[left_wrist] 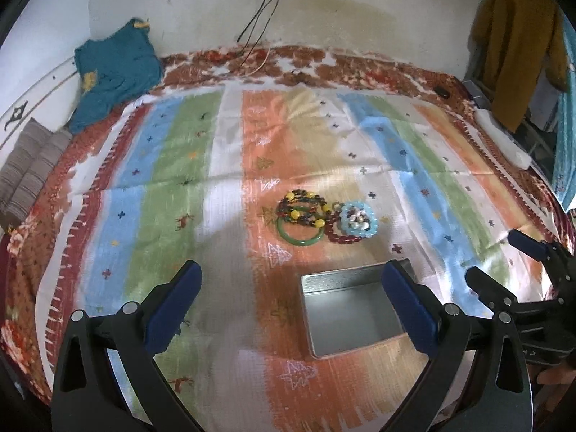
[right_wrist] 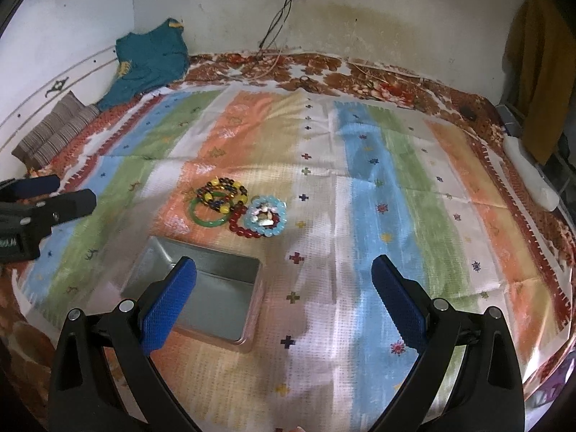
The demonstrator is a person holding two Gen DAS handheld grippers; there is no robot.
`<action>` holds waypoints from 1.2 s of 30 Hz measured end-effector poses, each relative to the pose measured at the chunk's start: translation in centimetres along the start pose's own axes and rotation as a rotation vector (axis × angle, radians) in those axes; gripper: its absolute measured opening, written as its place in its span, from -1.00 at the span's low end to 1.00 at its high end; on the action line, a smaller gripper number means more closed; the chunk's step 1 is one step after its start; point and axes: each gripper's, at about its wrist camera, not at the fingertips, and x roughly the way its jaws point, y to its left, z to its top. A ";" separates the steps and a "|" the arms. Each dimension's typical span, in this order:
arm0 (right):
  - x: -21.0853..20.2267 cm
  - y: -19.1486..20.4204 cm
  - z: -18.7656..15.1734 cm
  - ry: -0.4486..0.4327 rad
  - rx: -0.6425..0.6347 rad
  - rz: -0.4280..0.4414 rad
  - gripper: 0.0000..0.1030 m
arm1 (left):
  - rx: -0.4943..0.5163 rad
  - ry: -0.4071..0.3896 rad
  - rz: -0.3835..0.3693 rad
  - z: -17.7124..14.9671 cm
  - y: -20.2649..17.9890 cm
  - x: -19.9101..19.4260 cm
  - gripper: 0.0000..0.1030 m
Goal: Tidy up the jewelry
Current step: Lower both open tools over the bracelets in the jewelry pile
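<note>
Inventory, near to far. Task status: not begun, by the look of it.

1. L gripper (left_wrist: 291, 288): jaws spread wide, nothing between pads. Hovers over striped cloth, near the tin's near-left side.
2. R gripper (right_wrist: 284, 288): jaws likewise wide apart, empty. Hovers just right of the tin. Also visible at right edge of the left wrist view, fingers apart.
3. Metal tin (left_wrist: 351, 318): rectangular, lidless, sits on the cloth betw. grippers and jewelry. Inside bare; no item in it yet.
4. Jewelry heap, just beyond the tin, not touching it, all pcs bunched and overlapping:
   - green bangle (left_wrist: 298, 235), left/near side, flat on cloth.
   - dark bead bracelet w/ yellow beads (left_wrist: 302, 207), lying partly over the bangle.
   - red bead bracelet (left_wrist: 343, 237), centre, under the edge of the blue one.
   - pale blue bead bracelet (left_wrist: 358, 220), right, w/ small mixed pcs inside its ring; too small to identify.
5. Striped cloth (left_wrist: 187, 165): spread over a floral bedcover; carries all above.
6. Far: teal garment (left_wrist: 115, 72) at back-left corner, wall w/ cables (left_wrist: 262, 10).

Done: nil, judged from the bare tin. Left: every pc to lift from heap into tin. Overlap suggests top pcs first; tangling is a likely snag.
</note>
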 end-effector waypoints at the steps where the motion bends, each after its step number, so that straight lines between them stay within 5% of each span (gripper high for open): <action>1: 0.4 0.0 0.2 0.010 -0.002 0.000 0.92 | -0.005 0.001 0.008 0.3 0.1 0.3 0.90; 16: 3.2 -0.3 1.9 0.053 0.005 0.011 0.92 | -0.015 -0.028 0.052 3.5 -0.1 2.7 0.90; 36: 7.2 -1.3 4.0 0.110 0.033 0.017 0.92 | -0.011 0.081 0.077 6.0 0.6 8.0 0.90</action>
